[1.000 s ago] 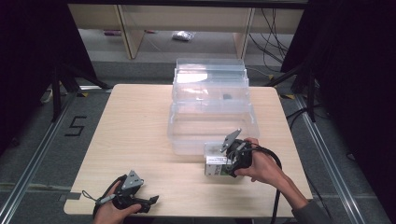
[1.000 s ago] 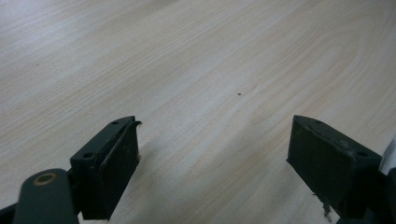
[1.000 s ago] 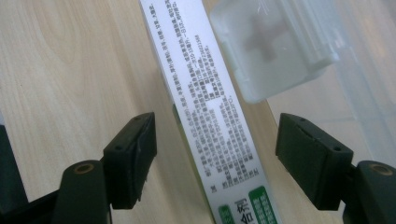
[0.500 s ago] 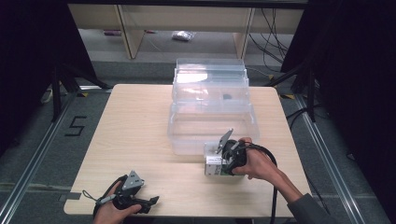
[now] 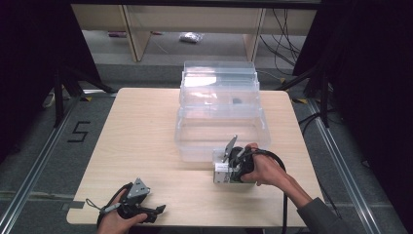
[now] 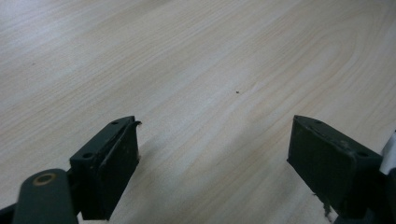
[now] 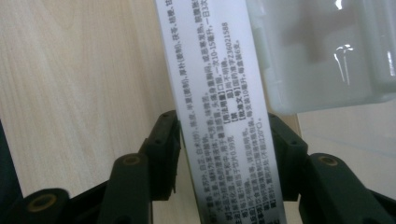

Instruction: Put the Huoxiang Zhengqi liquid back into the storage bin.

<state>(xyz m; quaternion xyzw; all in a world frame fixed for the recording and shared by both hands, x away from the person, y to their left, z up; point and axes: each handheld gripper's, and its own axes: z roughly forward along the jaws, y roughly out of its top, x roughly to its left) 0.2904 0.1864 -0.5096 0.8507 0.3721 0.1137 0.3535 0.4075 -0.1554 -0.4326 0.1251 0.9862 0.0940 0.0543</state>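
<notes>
Both pads of the right claw (image 7: 223,154) have just been closing onto the white printed box (image 7: 219,112) standing between them on the counter (image 5: 146,146), so lifting seems next, while the left claw (image 6: 212,163) rests spread.

A: What is seen of the white box (image 7: 215,116)?

B: A long, narrow white carton is shown, one face covered in rows of small black print. In the right gripper view it runs from the bottom edge up past the top edge, leaning slightly to the left.

A: Where is it placed?

B: It is set on the pale wooden counter (image 5: 146,141), near the front right, just beside the near wall of the clear plastic bin (image 5: 221,131). In the high view only a small white and grey end of it (image 5: 221,171) can be made out.
</notes>
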